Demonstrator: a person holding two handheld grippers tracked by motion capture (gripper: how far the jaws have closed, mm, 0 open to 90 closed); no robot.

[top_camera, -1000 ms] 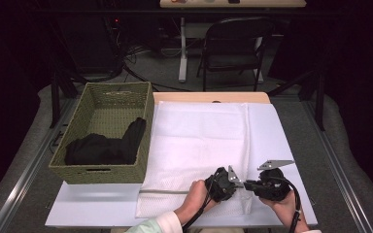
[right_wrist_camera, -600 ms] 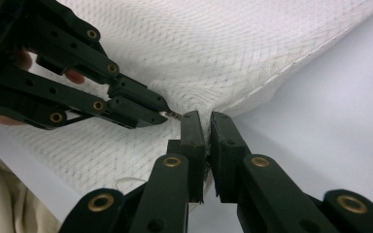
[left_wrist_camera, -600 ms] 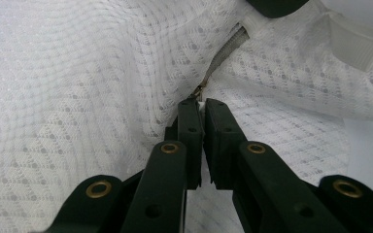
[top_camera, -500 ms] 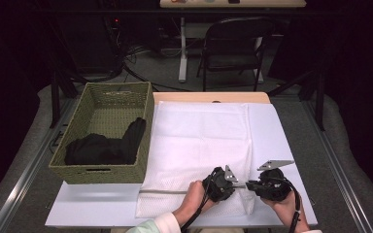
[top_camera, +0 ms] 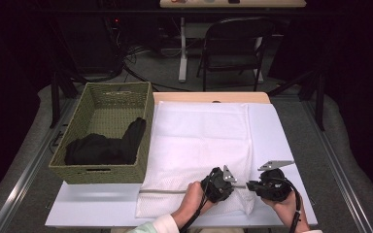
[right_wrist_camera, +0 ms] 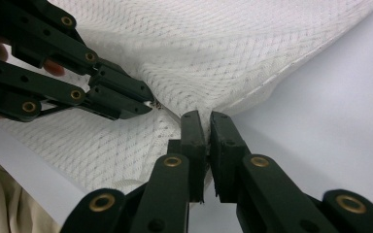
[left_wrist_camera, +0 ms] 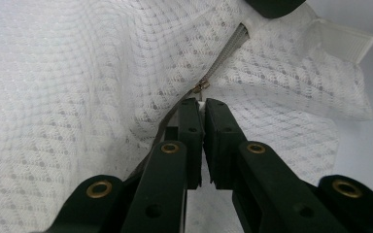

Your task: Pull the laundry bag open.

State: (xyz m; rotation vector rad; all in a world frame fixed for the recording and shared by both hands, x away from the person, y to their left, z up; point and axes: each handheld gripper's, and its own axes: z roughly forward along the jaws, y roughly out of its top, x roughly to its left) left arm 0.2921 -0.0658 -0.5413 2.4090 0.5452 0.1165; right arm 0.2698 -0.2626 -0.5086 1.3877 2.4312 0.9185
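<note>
A white mesh laundry bag (top_camera: 199, 136) lies flat on the white table (top_camera: 277, 131), with a zipper (top_camera: 175, 191) along its near edge. My left gripper (top_camera: 237, 186) points right along the zipper. In the left gripper view it (left_wrist_camera: 202, 104) is shut just behind the small metal slider (left_wrist_camera: 200, 86), pinching the pull and mesh. My right gripper (top_camera: 250, 185) faces it from the right. In the right gripper view it (right_wrist_camera: 204, 116) is shut on a bunched fold of the bag's mesh (right_wrist_camera: 233, 53), a short way from the left gripper's fingertips (right_wrist_camera: 143, 99).
A green woven basket (top_camera: 145, 126) stands at the table's left and holds a black garment (top_camera: 99, 148). A strip of bare table (top_camera: 92, 204) runs in front of it. A dark chair (top_camera: 238, 43) and a desk leg stand beyond the table's far edge.
</note>
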